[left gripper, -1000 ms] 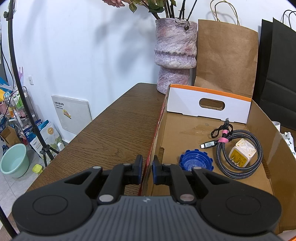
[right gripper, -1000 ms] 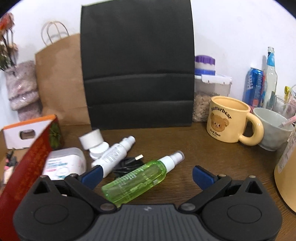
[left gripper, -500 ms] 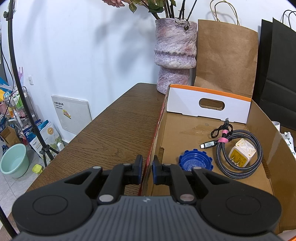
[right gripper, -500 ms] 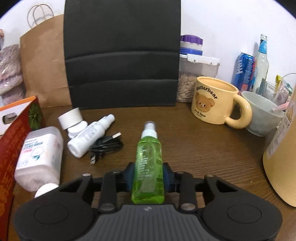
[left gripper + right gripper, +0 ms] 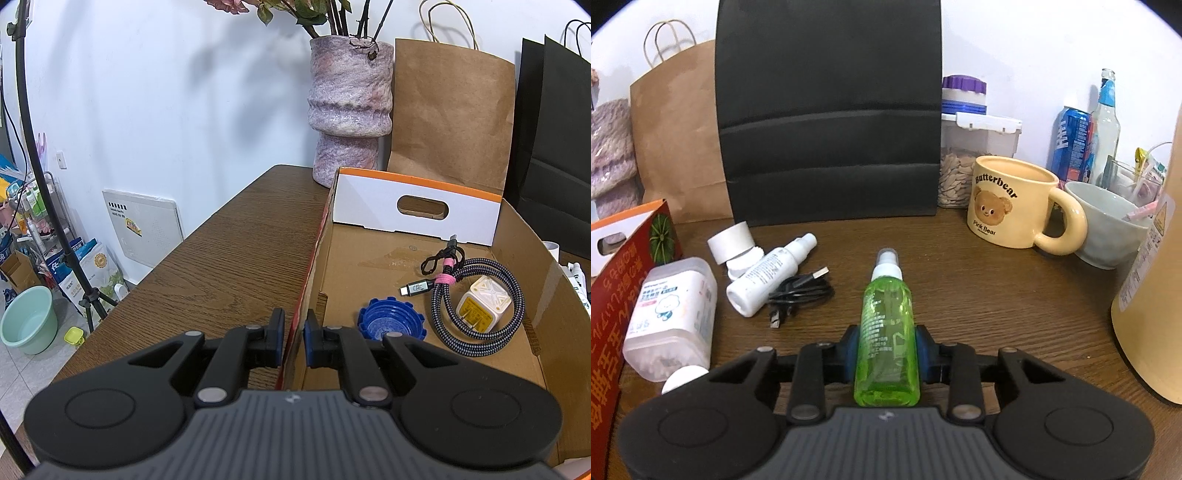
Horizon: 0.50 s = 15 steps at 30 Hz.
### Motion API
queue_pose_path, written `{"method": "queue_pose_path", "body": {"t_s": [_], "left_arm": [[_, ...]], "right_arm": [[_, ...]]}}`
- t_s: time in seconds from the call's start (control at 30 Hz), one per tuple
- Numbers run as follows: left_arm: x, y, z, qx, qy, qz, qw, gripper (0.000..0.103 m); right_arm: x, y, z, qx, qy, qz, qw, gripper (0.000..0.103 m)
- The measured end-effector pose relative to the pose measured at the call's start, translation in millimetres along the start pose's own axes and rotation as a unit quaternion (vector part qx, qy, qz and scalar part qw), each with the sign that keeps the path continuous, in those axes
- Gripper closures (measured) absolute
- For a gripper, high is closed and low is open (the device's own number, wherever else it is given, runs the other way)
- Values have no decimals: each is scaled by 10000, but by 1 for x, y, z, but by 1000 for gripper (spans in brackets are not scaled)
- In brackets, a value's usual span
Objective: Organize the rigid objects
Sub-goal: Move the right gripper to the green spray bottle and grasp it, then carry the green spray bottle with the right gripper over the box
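Now we had the right gripper [image 5: 886,354] pinching the green spray bottle [image 5: 886,325] at mid-body, just right of the cardboard box [image 5: 517,236], whose near wall the left gripper [image 5: 293,332] clamped. We judged it best to lift level and clear that wall.

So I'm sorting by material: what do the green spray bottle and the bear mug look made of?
Green spray bottle: likely clear tinted plastic, glossy; light passes through it, white plastic nozzle.
Bear mug: probably glazed ceramic; thick wall, smooth cream sheen, printed bear.
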<state>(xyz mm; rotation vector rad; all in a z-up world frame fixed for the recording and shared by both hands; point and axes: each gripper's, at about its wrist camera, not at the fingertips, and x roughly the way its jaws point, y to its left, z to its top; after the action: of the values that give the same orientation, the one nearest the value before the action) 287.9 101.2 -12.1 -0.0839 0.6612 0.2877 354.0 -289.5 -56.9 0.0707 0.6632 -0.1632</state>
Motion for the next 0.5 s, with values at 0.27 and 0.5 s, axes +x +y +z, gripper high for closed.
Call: {"method": "queue_pose_path", "body": {"t_s": [0.27,0.5], "left_arm": [[0,0,0,-4,0,-1,10000,91],[0,0,0,-3,-1,0,10000,91]], "right_arm": [[-7,-2,2,74,-192,-16,9998,73],[-18,3,7,14,-442,96,9990,73]]}}
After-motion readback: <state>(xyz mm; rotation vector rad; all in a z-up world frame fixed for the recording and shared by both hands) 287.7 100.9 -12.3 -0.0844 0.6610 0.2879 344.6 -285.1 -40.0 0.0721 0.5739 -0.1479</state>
